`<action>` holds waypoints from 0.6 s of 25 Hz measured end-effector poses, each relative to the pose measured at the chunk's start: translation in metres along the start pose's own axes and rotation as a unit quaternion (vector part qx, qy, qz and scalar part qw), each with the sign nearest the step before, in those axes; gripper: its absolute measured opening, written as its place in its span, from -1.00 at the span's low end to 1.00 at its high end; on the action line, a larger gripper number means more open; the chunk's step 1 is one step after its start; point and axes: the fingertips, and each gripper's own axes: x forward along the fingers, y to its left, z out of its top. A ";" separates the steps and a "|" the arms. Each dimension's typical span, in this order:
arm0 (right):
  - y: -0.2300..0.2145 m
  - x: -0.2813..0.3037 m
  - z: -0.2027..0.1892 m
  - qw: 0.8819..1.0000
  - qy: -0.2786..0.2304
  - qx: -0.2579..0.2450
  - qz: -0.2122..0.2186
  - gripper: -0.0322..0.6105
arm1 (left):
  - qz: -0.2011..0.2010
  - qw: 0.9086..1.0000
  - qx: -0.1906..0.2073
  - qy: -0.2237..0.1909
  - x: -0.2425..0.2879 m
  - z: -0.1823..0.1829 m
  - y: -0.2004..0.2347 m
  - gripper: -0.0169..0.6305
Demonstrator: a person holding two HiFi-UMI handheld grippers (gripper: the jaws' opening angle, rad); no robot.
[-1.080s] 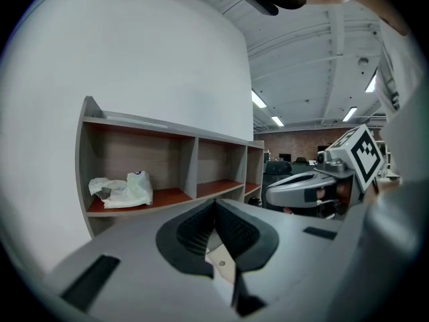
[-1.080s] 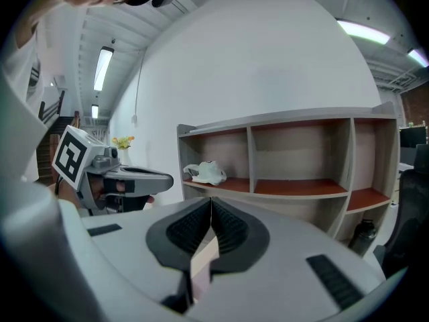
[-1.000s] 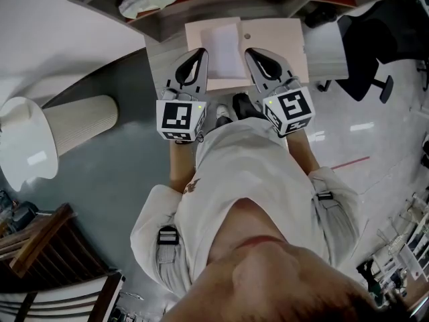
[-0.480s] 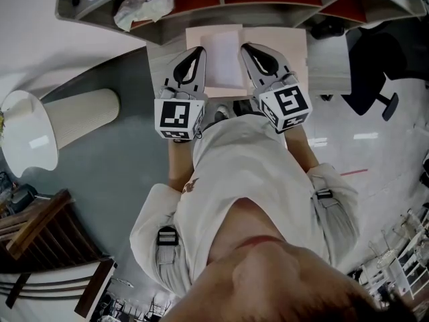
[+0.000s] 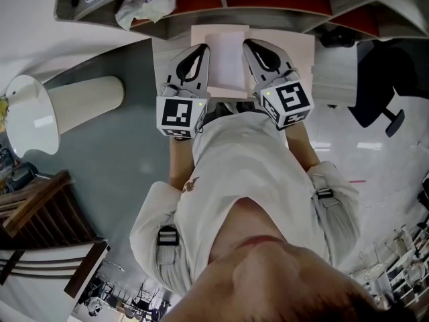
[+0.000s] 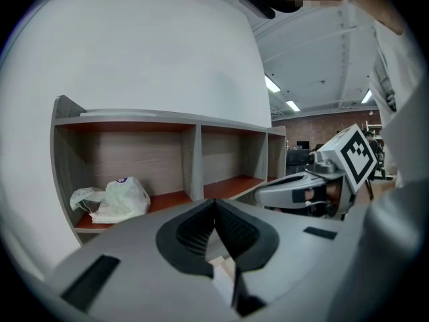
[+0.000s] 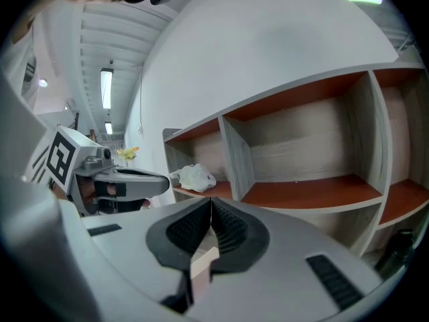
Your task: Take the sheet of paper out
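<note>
sheet of paper [image 5: 226,59] lies flat on a beige folder [image 5: 299,51] on the grey desk top [image 5: 164,56], seen from the head view. its far edge reaches the front lip of the shelf unit [image 5: 268,9] and its near edge ends close to the person's shirt. the left gripper [image 5: 200,48] lies along the sheet's left edge and the right gripper [image 5: 249,43] along its right edge, so the white strip shows bare between them. the folder runs out wider to the right, under and past the right gripper. open floor lies to both sides of the desk. a ribbed pale cylinder [image 5: 87,99] stands well off to the left, an office chair [image 5: 375,86] to the right.

left gripper view: the jaws are together, tips meeting, with nothing caught in them. a pale strip shows through the slot below them. ahead are the shelf's open compartments. the left one holds a plastic bag [image 5: 144,5], the next is bare, and the right gripper sits close by at the right.

right gripper view: these jaws are likewise closed tip to tip on nothing. a beige edge shows below them. bare shelf compartments open ahead.
</note>
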 end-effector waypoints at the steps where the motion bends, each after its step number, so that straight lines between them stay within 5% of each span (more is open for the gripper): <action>1: -0.003 0.000 -0.001 1.000 0.000 0.002 0.001 -0.83 | 0.002 1.000 0.000 0.001 0.002 0.000 -0.001 -0.89; 15: -0.026 -0.005 -0.046 0.999 0.018 0.048 0.004 -0.83 | -0.019 1.000 -0.002 0.020 0.034 -0.035 -0.020 -0.89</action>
